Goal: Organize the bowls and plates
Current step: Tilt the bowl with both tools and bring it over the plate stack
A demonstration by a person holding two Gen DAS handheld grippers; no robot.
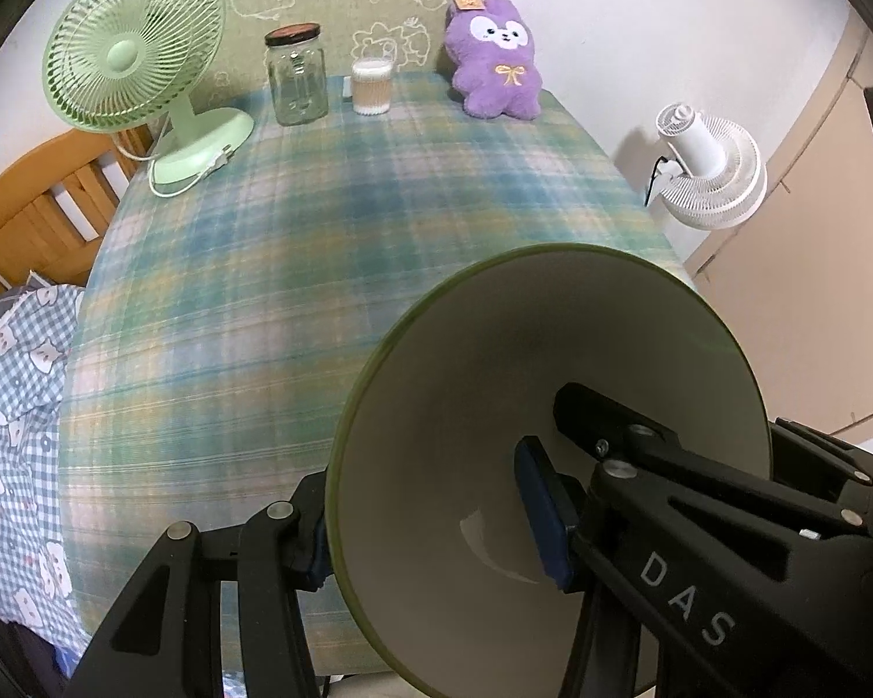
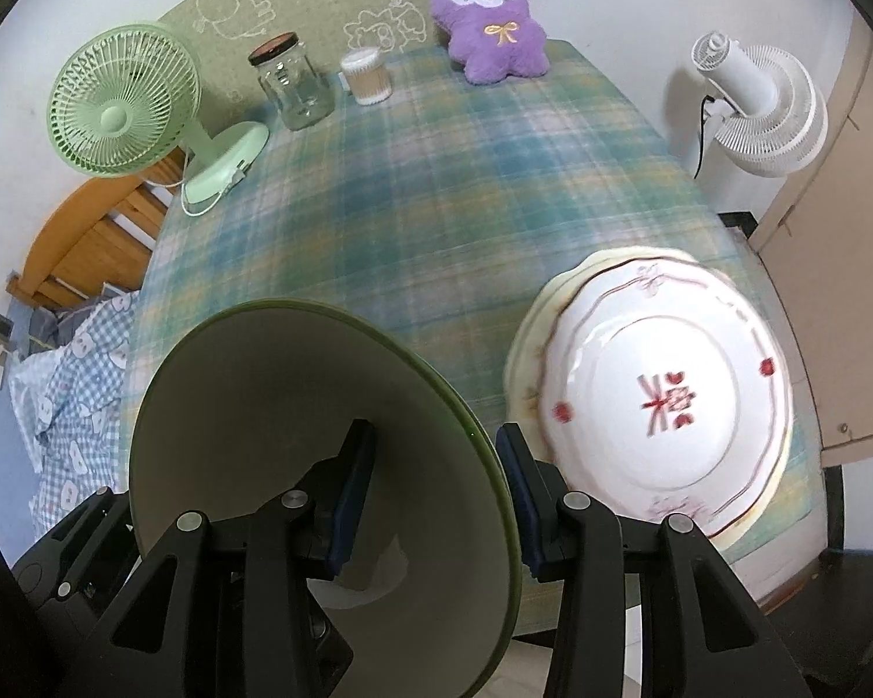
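The right finger of the left gripper [image 1: 436,529] bears the white letters "DAS". The top plate [image 2: 663,401] carries a red character at its centre with small red hearts around it; the character cannot be read with certainty. A small tan tag sits on the ear of the purple plush [image 1: 494,58]; nothing on it is legible.

The bowl [image 1: 547,436] is wide and conical, cream inside, with a thin olive-green rim and a small flat bottom. Both grippers clamp it. The left gripper is closed on the bowl's wall at a moderate width: one blue pad [image 1: 538,515] presses the inside, the other finger sits outside the rim on the left. The right gripper [image 2: 436,500] grips the opposite side of the bowl [image 2: 320,465] the same way, one pad inside, one outside. The bowl appears held above the cloth, tilted so its opening faces the cameras, though its underside is hidden.

The top plate is white with a scalloped edge, a thin reddish line, bows and red dots around the well. It lies on a slightly larger cream plate [image 2: 529,349], whose rim shows on the left and below. Both are blurred.

Taking the bowl as landmark: the plates lie just to its right in the right wrist view, on the plaid cloth [image 2: 436,186] at the near right corner of the table. Well beyond the bowl, along the far edge, stand a green fan [image 1: 128,52], a glass jar [image 1: 295,78] with a dark lid, a tub of cotton swabs [image 1: 371,87] and the plush. A white fan [image 1: 710,174] stands off the table, beyond and right of the bowl.
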